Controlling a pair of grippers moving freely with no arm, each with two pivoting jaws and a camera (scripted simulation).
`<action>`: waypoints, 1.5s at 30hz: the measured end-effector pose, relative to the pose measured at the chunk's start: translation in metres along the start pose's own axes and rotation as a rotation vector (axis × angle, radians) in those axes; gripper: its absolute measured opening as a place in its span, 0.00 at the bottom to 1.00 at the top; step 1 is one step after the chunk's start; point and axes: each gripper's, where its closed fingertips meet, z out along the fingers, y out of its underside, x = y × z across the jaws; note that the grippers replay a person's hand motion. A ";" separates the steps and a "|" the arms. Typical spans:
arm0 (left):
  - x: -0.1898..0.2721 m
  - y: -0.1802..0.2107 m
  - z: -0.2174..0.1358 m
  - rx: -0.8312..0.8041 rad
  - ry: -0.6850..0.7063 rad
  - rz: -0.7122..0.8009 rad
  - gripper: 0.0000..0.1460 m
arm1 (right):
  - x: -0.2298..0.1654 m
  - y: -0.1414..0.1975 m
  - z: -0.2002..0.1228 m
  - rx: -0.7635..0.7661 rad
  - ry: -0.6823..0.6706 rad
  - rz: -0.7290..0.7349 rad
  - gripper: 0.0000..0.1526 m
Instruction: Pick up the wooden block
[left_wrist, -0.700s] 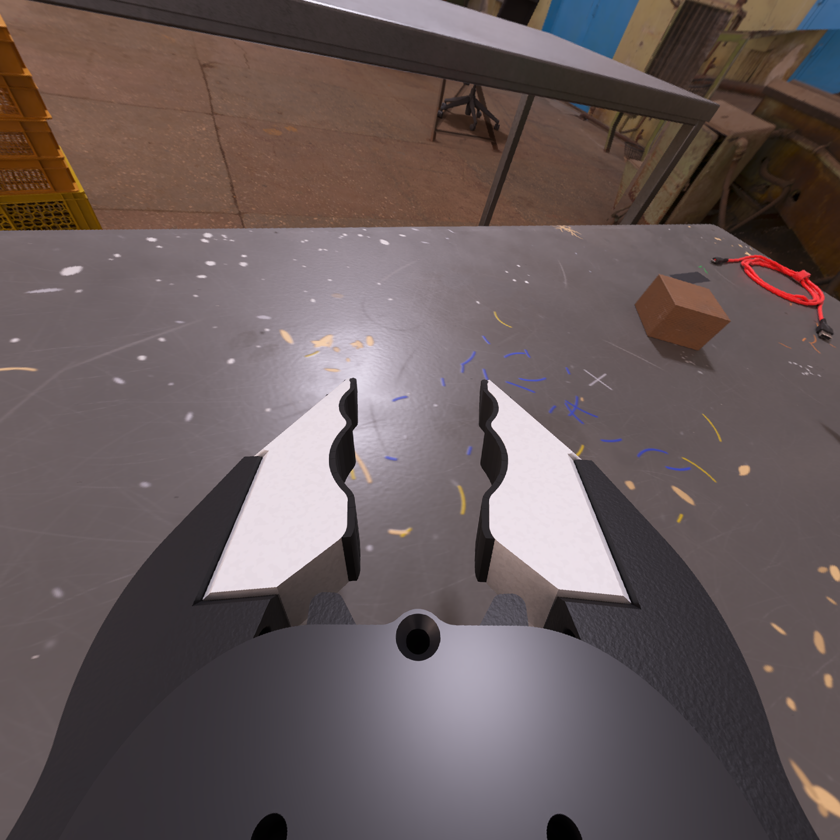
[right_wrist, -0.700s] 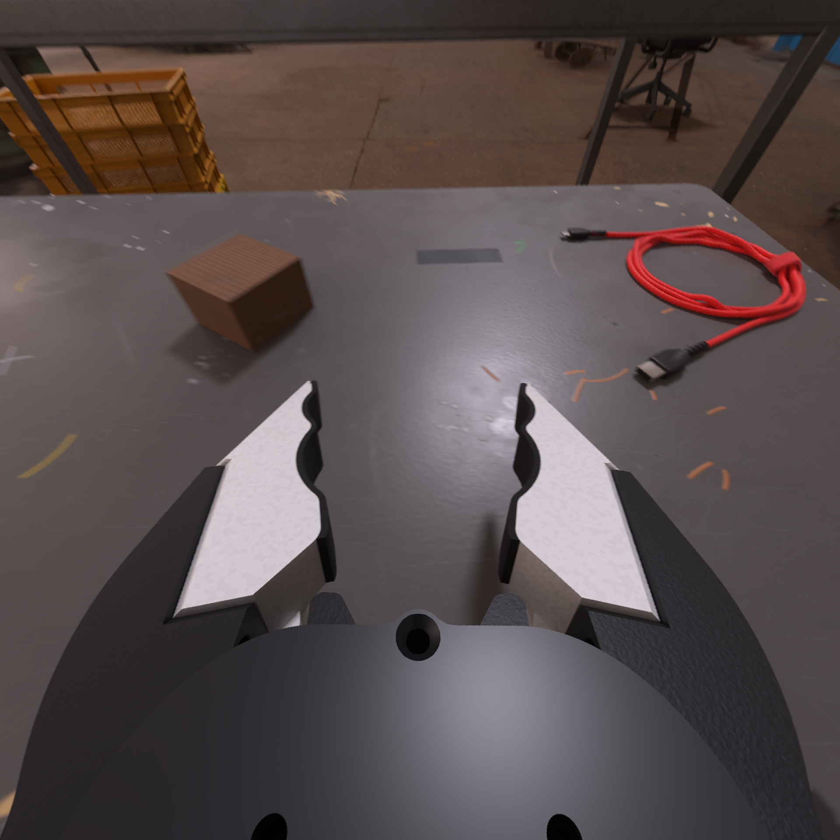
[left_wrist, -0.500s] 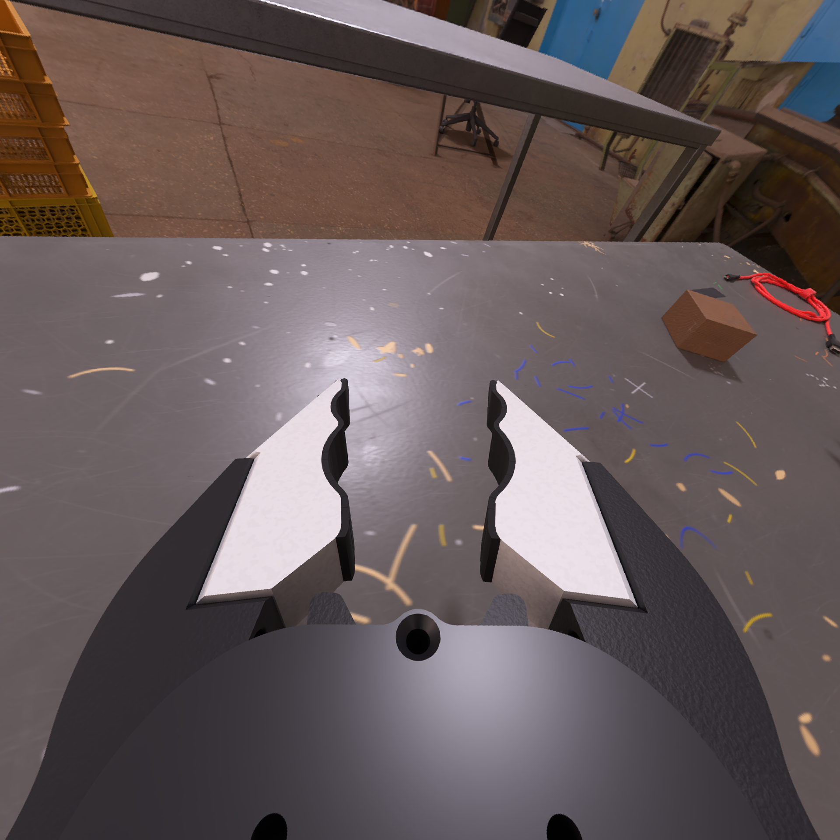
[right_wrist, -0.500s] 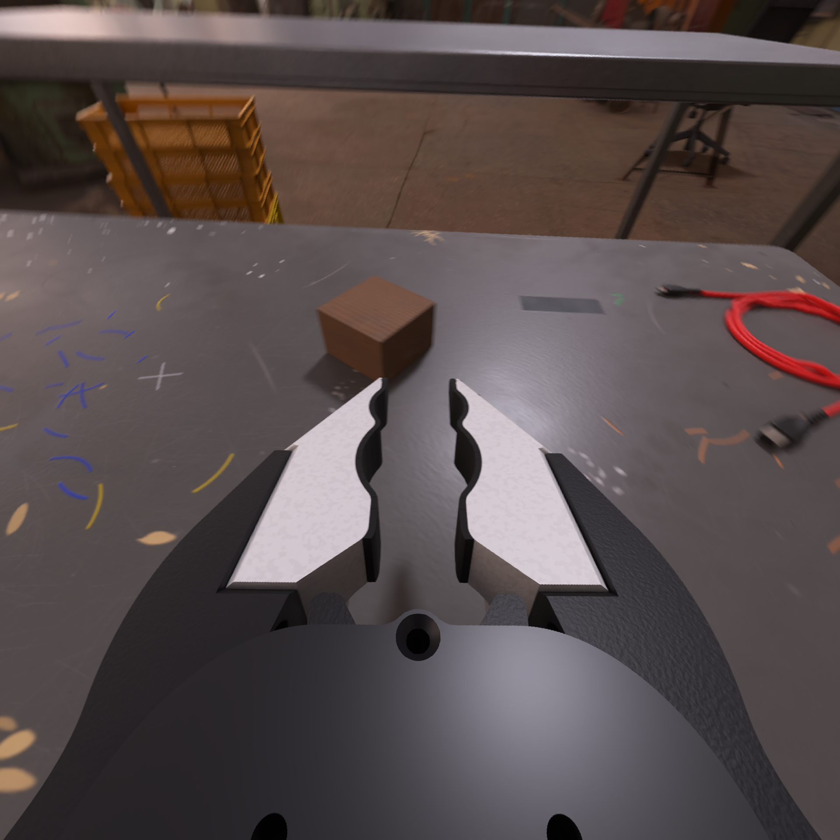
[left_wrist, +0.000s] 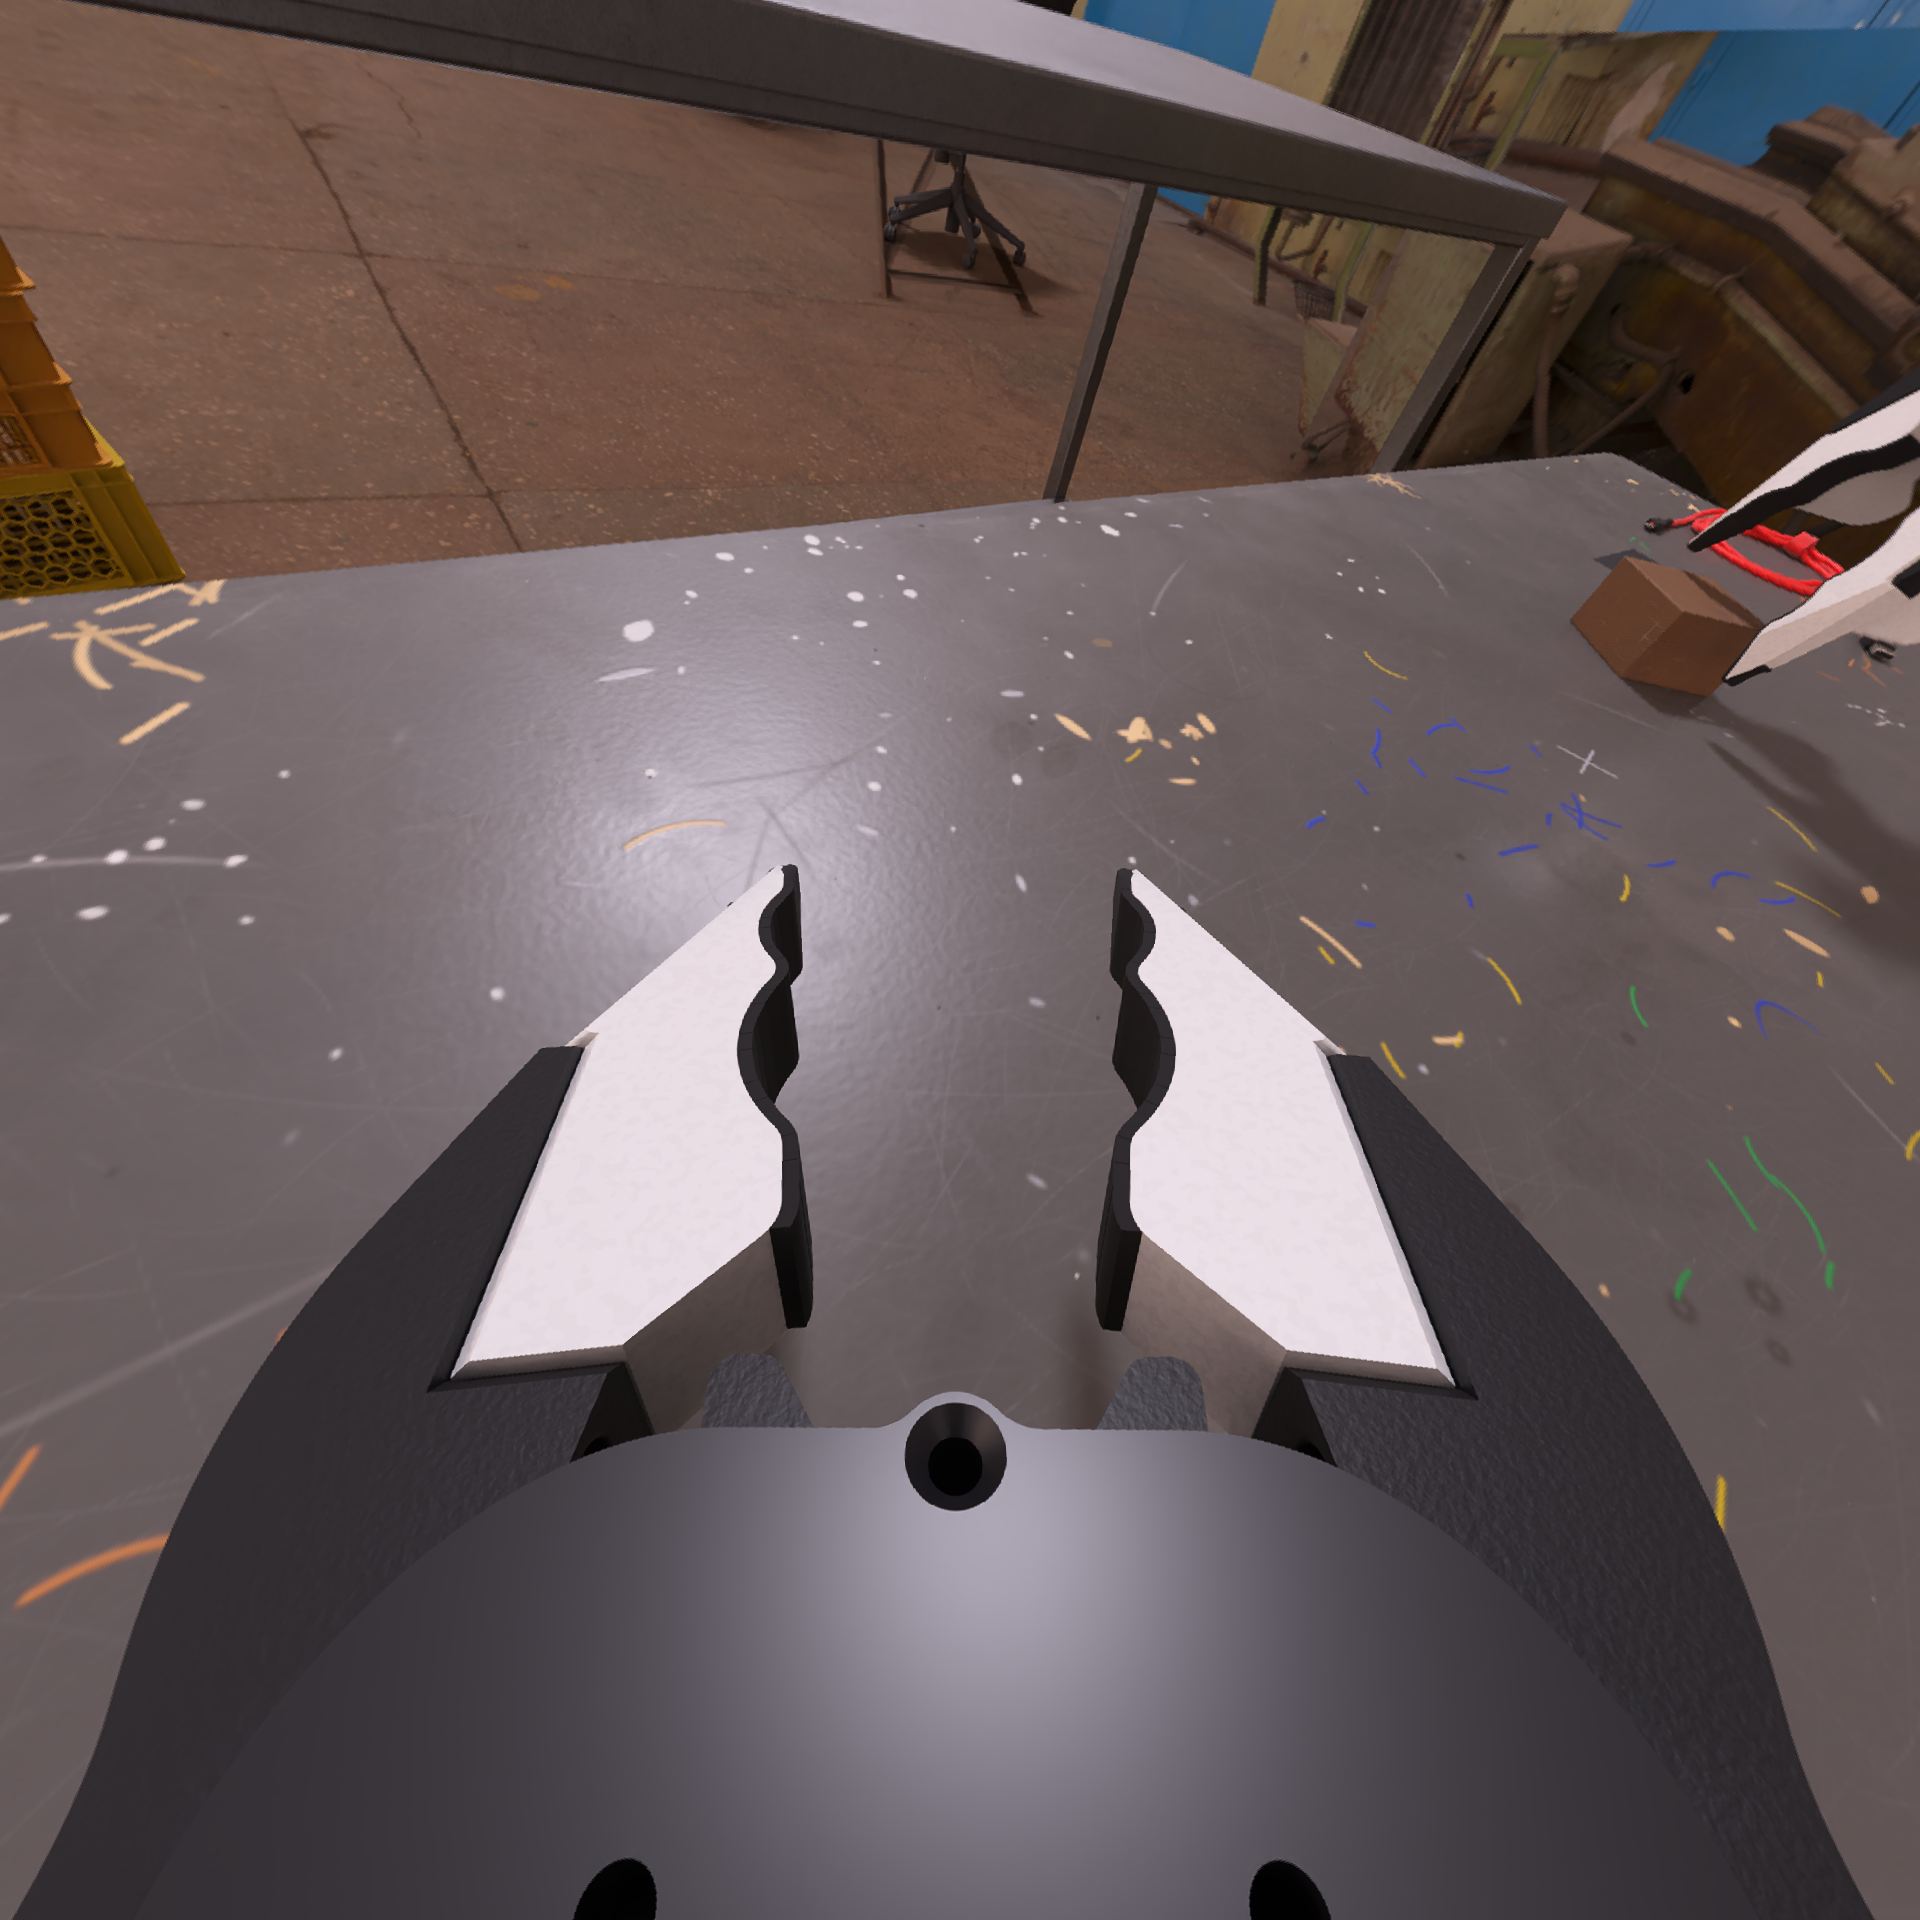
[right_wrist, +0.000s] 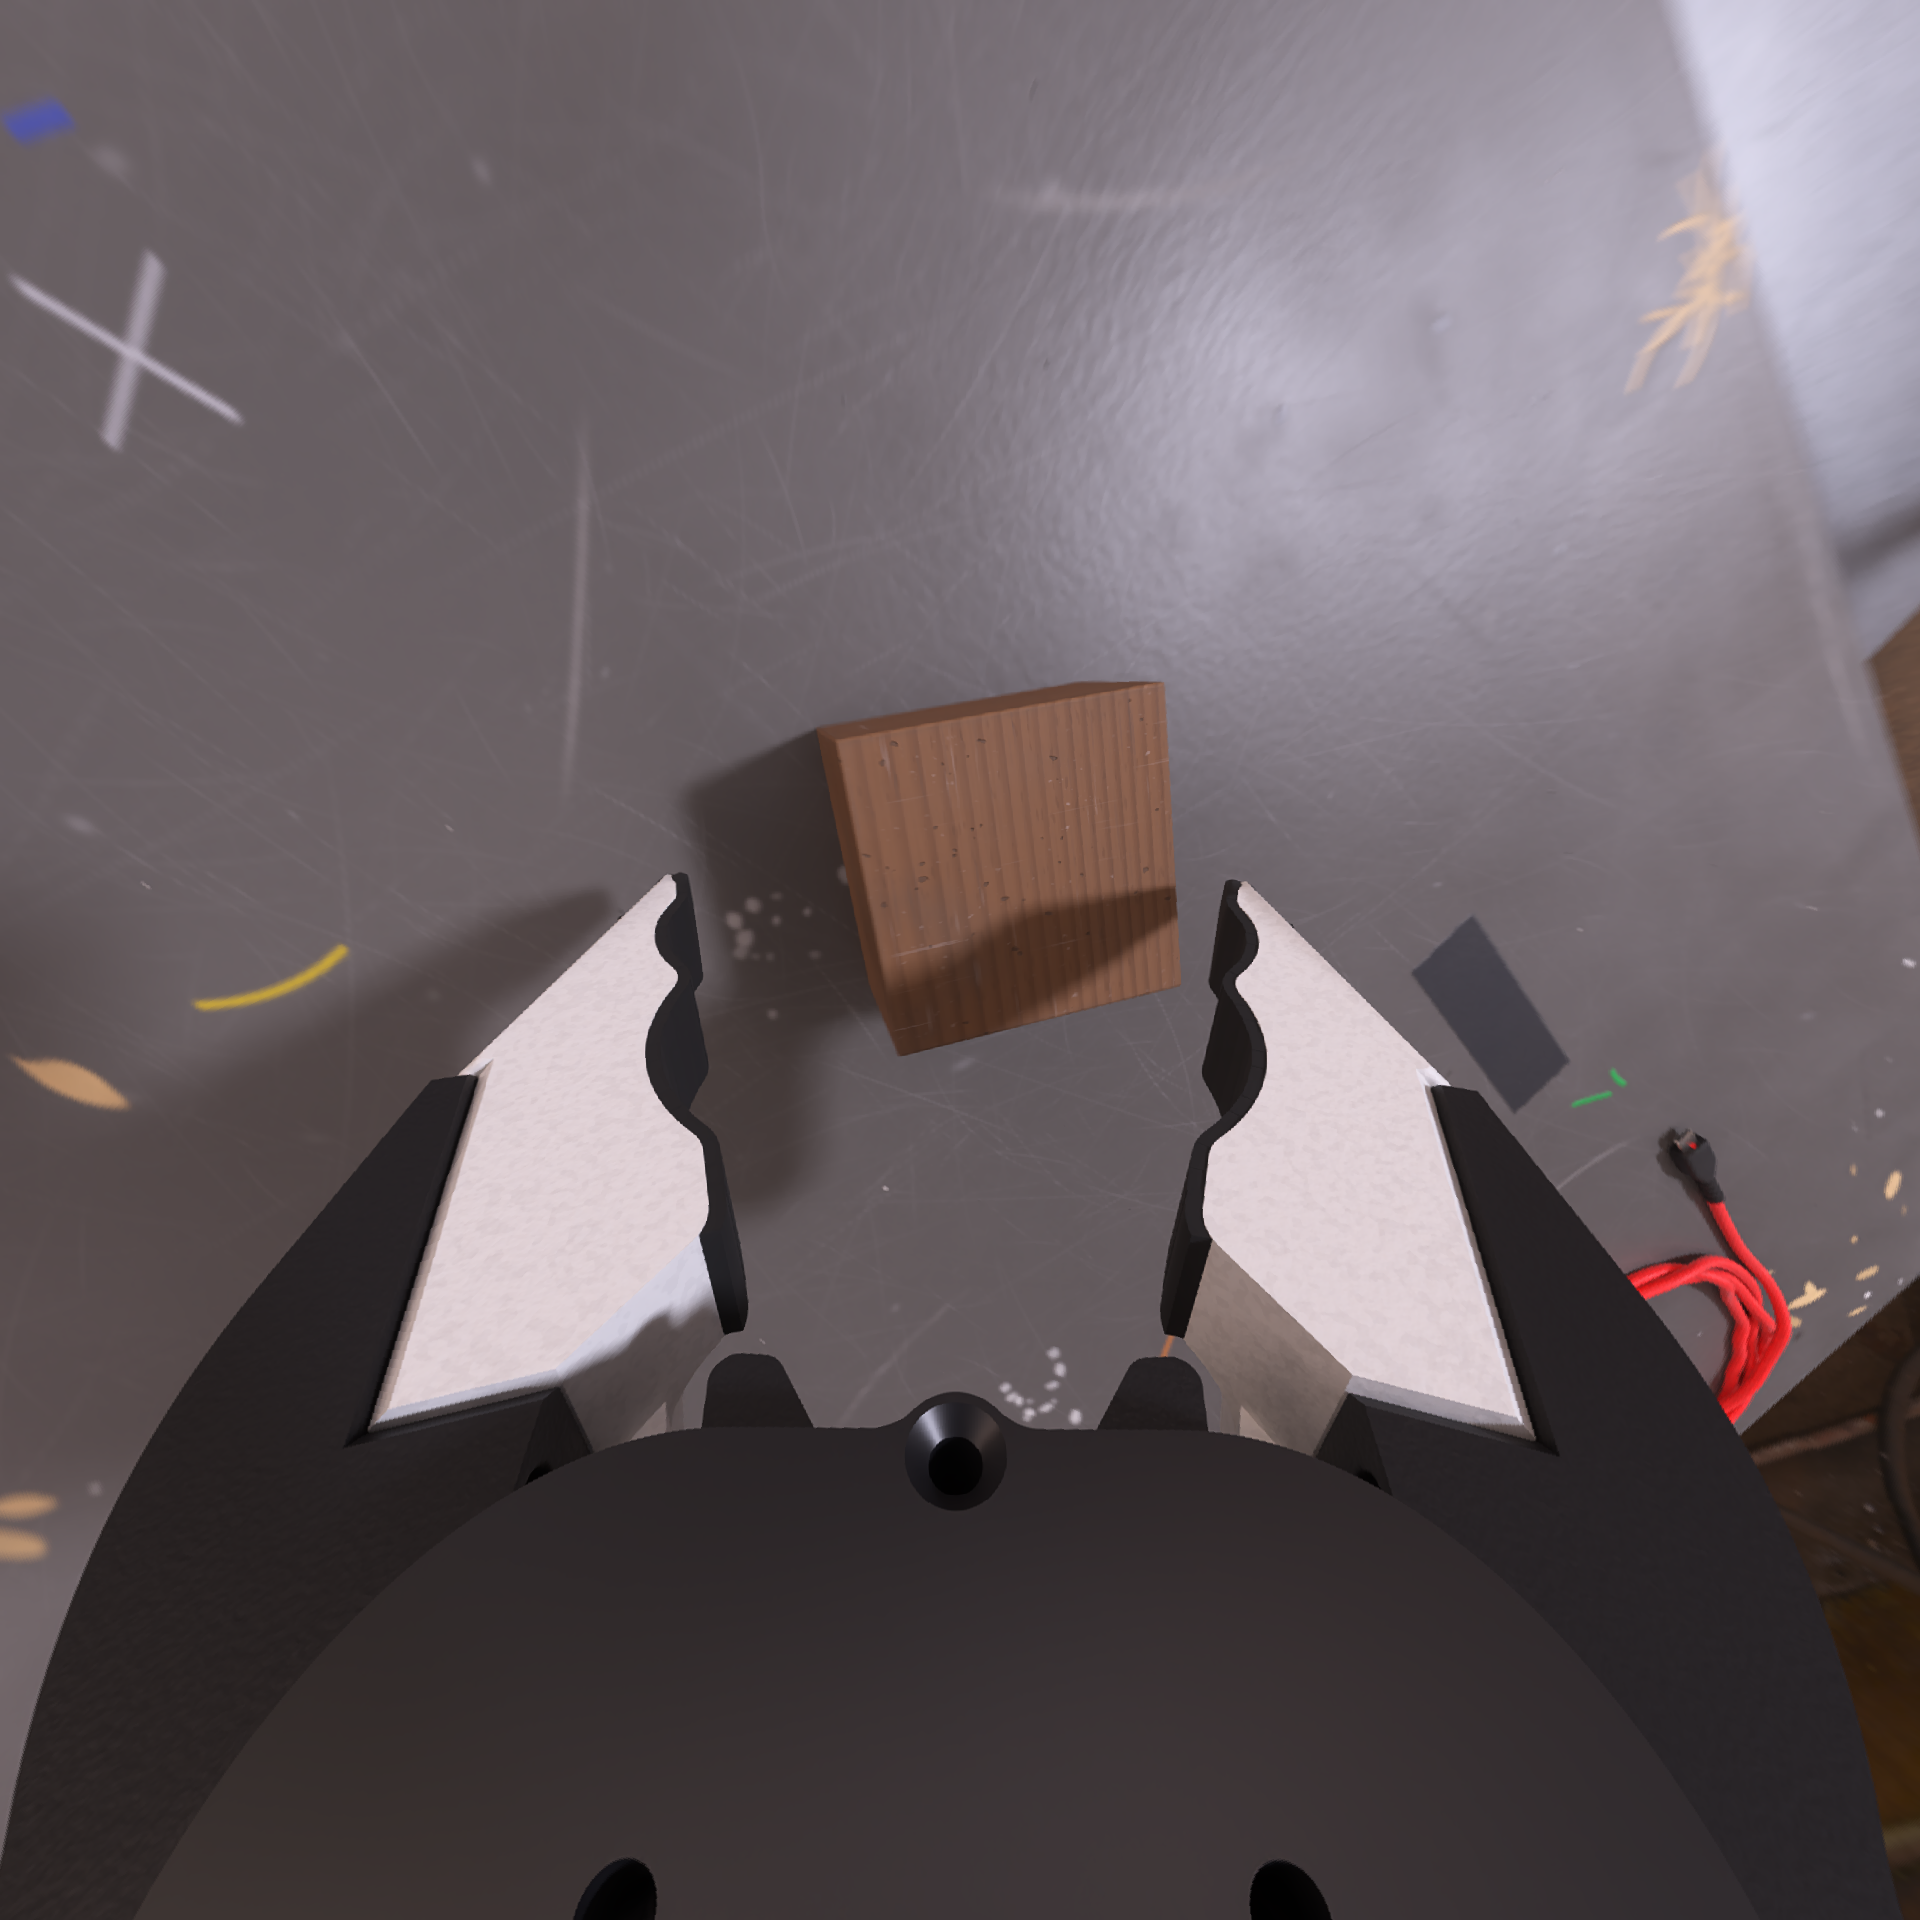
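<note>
Shadow crosses wooden block (right_wrist: 1013, 868) below spread right gripper (right_wrist: 956, 899); left gripper (left_wrist: 954, 883) spread, red cable (right_wrist: 1720, 1294) cut off.

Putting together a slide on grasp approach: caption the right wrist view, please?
Open right gripper poised above the wooden block on the grey table, red cable nearby.

Table (right_wrist: 935, 416): grey, metal-looking top, semi-gloss with a soft sheen, fine scratches and paint flecks all over. Wooden block (right_wrist: 1008, 883): brown, matt, fine straight grain lines with small dark specks. Right gripper (right_wrist: 956, 904): dark matt body, finely textured outer arms; fingers (right_wrist: 582, 1122) faced white with a faint mottled grain, black smooth wavy inner edges. Left gripper (left_wrist: 956, 894): same finish, satin grey shine on its body. Cable (right_wrist: 1714, 1278), near right: red, braided-looking, black plug.
</note>
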 end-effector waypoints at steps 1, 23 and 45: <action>-0.001 0.002 -0.002 -0.003 -0.001 -0.001 0.41 | 0.001 0.003 0.005 -0.048 -0.030 -0.018 0.66; 0.072 0.033 0.021 0.042 -0.098 -0.157 0.39 | 0.014 0.005 0.004 -0.137 -0.247 -0.242 0.47; 0.085 0.028 0.018 -0.012 0.028 -0.069 0.39 | -0.015 -0.019 -0.142 0.444 -0.157 0.075 0.47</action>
